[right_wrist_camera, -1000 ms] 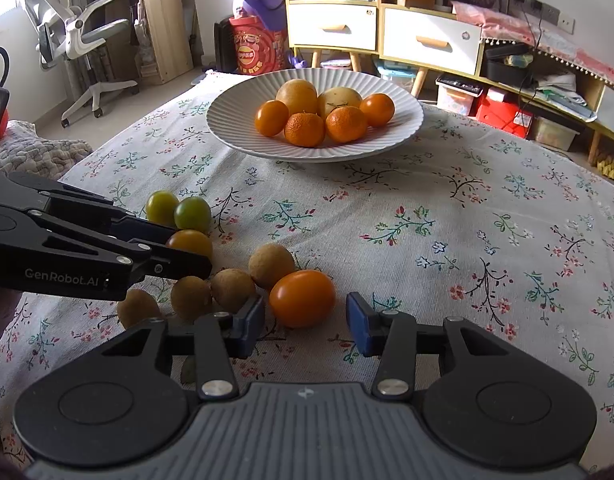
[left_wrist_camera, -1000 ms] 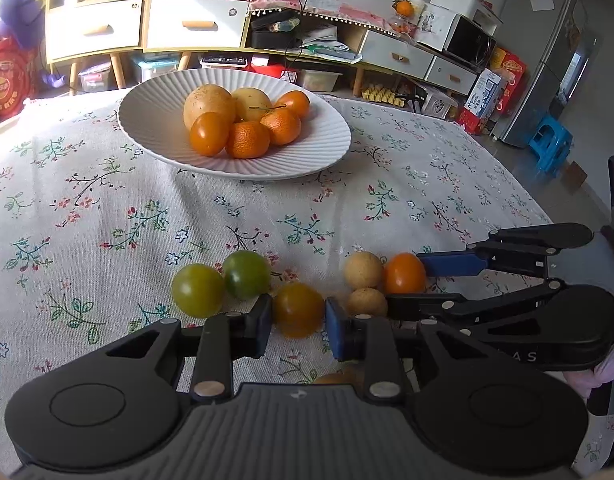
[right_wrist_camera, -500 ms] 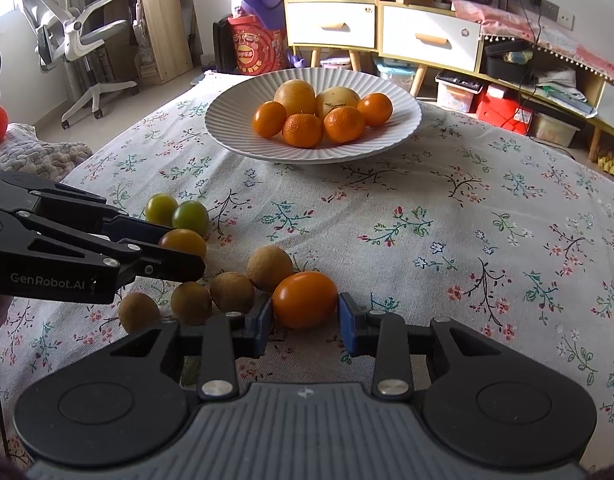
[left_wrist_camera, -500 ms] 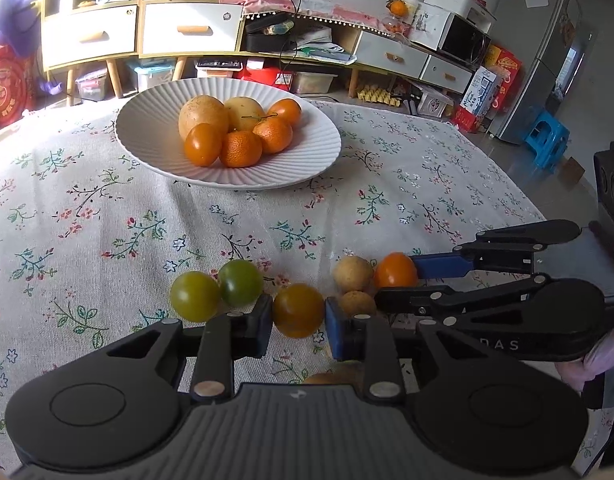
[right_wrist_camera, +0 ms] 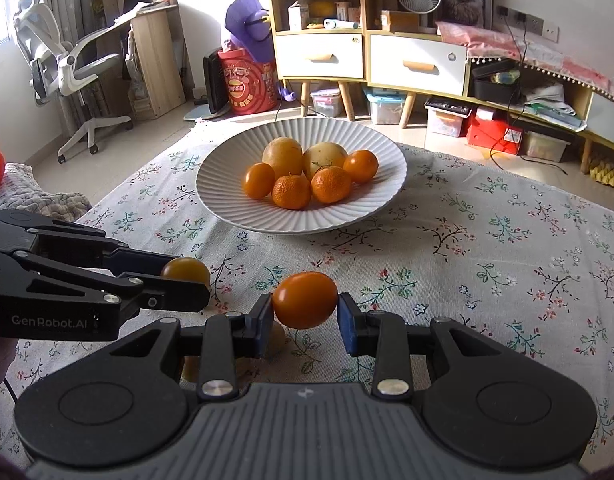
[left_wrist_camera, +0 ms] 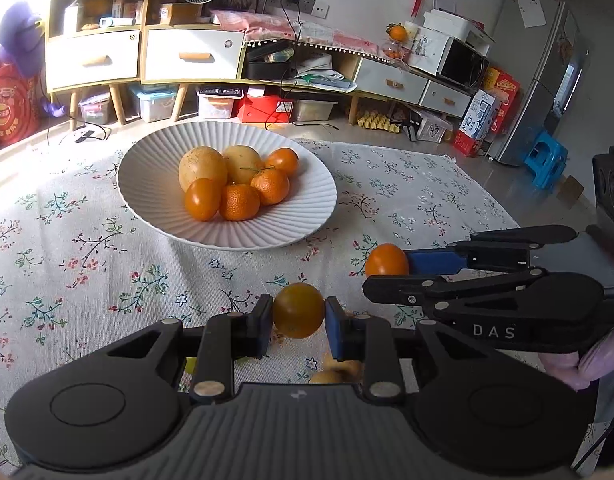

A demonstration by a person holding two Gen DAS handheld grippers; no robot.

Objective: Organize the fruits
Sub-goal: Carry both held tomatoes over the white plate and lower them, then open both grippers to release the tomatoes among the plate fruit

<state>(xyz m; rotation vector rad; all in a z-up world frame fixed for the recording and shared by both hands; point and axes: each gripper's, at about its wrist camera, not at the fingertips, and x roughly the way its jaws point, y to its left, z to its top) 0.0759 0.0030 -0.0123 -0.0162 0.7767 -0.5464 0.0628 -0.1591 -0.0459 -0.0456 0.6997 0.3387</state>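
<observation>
"GenRobot.AI" in pale letters on black side of left claw [right_wrist_camera: 186, 287], seen at left edge in right wrist view. "DAS", tail of longer word, rest hidden, on black body of right claw [left_wrist_camera: 388, 270], seen at right in left wrist view. Red bucket [right_wrist_camera: 247, 84] on far floor bears printing, too small to read.

Left claw [left_wrist_camera: 299, 326] tight on a dull orange fruit [left_wrist_camera: 298, 310], white bowl [left_wrist_camera: 307, 216] beyond.

Eight fruits [right_wrist_camera: 291, 191], one plate [right_wrist_camera: 227, 204], two tools [right_wrist_camera: 305, 314].
</observation>
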